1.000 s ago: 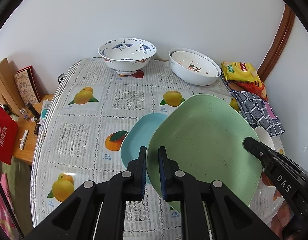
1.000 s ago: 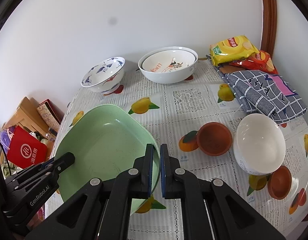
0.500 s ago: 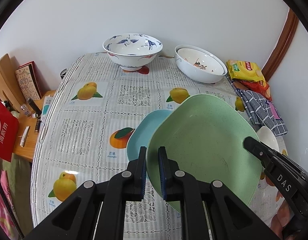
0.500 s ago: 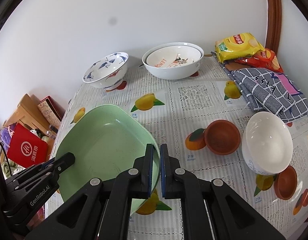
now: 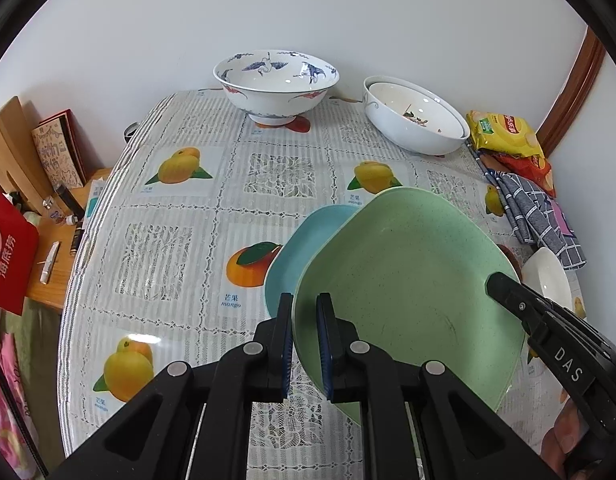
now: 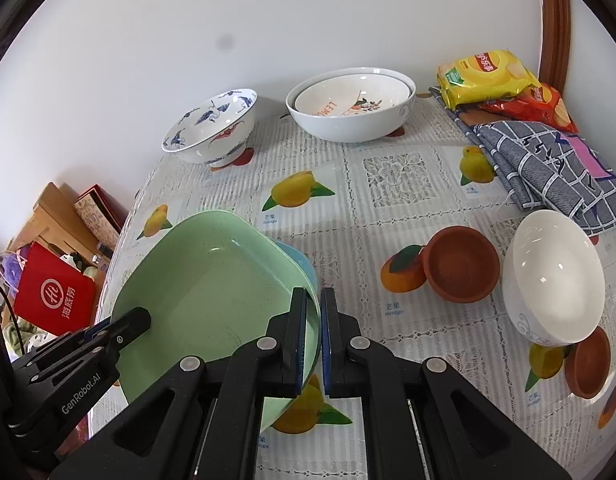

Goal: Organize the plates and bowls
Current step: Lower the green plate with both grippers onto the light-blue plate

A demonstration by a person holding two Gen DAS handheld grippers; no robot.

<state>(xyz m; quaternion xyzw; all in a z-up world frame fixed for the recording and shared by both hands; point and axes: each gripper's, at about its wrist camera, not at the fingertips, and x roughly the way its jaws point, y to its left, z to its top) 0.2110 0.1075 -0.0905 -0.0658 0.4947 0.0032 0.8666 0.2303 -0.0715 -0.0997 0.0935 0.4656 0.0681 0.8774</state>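
Fingers (image 6: 302, 332) pinch green plate (image 6: 212, 292); brown dishes (image 6: 462, 264) right-view only

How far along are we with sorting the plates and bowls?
Done: two white bowls are nested by the wall. In hand: both claws, left and right, grip the green plate above the blue plate. Left: the patterned bowl, white bowl and brown dishes stand apart.

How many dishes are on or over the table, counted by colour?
Green: 1, the green plate
Light blue: 1, the blue plate under it
Brown: 2, one brown bowl and another
White or white patterned: 4, the crane bowl, the big white bowl, the lemon bowl nested inside it, the plain white bowl
Total: 8
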